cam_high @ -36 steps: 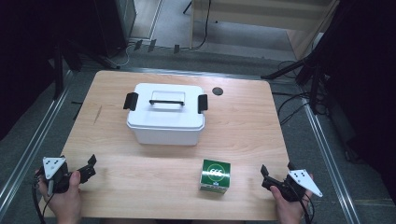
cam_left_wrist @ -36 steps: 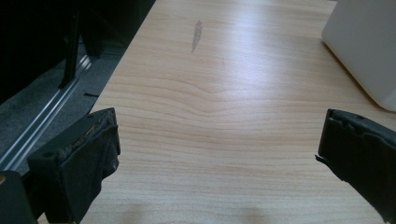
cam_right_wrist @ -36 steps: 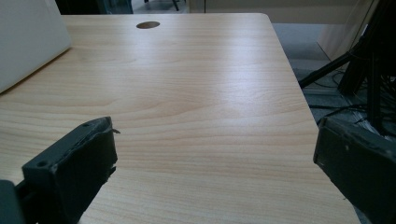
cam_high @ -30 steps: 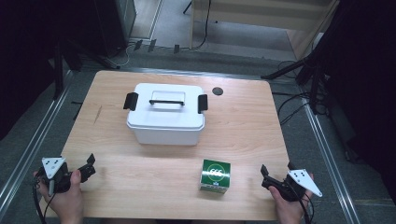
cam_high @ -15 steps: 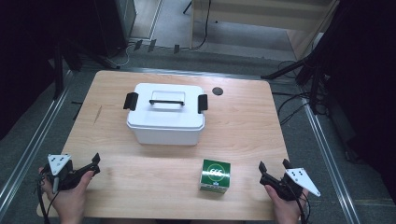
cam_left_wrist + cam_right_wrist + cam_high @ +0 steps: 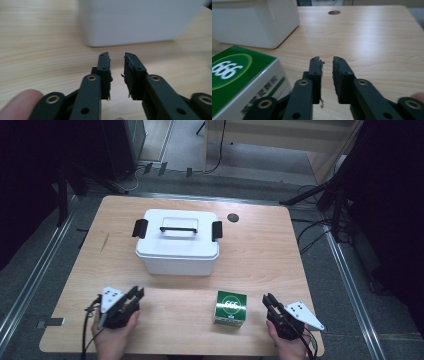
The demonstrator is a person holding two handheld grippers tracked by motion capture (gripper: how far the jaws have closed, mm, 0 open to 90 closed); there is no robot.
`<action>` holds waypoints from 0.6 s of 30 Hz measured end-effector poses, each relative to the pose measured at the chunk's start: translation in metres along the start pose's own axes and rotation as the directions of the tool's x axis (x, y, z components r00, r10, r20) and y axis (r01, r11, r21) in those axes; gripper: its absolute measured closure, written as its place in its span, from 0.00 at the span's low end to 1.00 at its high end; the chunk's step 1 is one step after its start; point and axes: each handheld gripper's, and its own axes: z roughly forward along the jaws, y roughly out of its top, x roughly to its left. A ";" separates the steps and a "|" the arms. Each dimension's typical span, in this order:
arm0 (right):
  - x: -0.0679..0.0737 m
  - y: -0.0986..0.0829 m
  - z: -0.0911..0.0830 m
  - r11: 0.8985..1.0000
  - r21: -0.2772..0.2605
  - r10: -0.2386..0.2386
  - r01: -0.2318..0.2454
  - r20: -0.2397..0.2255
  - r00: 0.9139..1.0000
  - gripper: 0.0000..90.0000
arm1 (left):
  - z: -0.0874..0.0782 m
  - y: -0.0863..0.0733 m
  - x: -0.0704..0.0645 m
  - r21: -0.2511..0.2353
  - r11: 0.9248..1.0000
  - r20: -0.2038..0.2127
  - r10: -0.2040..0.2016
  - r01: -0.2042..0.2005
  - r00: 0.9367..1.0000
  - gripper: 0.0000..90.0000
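Item 1, my left black two-jaw gripper [image 6: 134,296]: it sat near the table's front-left edge, held in my left hand [image 6: 111,339], whose lower part was cut off by the frame's bottom. In the left gripper view, its jaws stood a narrow gap apart with nothing between them; a fingertip [image 6: 17,102] intruded, blurred, at the lower left.

Item 2, white lidded plastic storage box with black side clasps and a black handle [image 6: 177,241]: it stood at the middle of the light wooden table [image 6: 260,255], ahead of the left gripper and apart from it. In the left gripper view, its top was cut off and its wall was out of focus.

Item 3, small green-topped cardboard carton marked 666 [image 6: 230,308]: it rested on the table in front of the box, just to the left of my right gripper, not touching it. Its side print was too small to read.

Item 4, my right black two-jaw gripper [image 6: 269,300]: it sat near the front-right edge, jaws slightly parted and holding nothing. My right hand [image 6: 287,344] was partly cut off below.
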 end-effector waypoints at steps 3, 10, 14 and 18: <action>0.006 -0.002 0.000 1.000 0.010 0.009 -0.008 -0.029 1.000 0.94 | 0.007 -0.001 -0.020 0.019 1.000 0.042 0.023 -0.024 0.999 0.91; 0.022 -0.007 0.003 0.998 0.050 -0.030 0.033 -0.058 0.998 1.00 | 0.031 -0.003 -0.067 0.093 0.994 0.144 0.049 -0.062 0.988 1.00; 0.030 -0.007 0.006 0.997 0.063 -0.042 0.047 -0.076 0.996 1.00 | 0.045 -0.002 -0.093 0.139 0.986 0.211 0.058 -0.089 0.976 1.00; 0.035 -0.008 0.009 0.996 0.072 -0.050 0.056 -0.088 0.995 1.00 | 0.052 0.000 -0.106 0.150 0.983 0.253 0.064 -0.104 0.965 1.00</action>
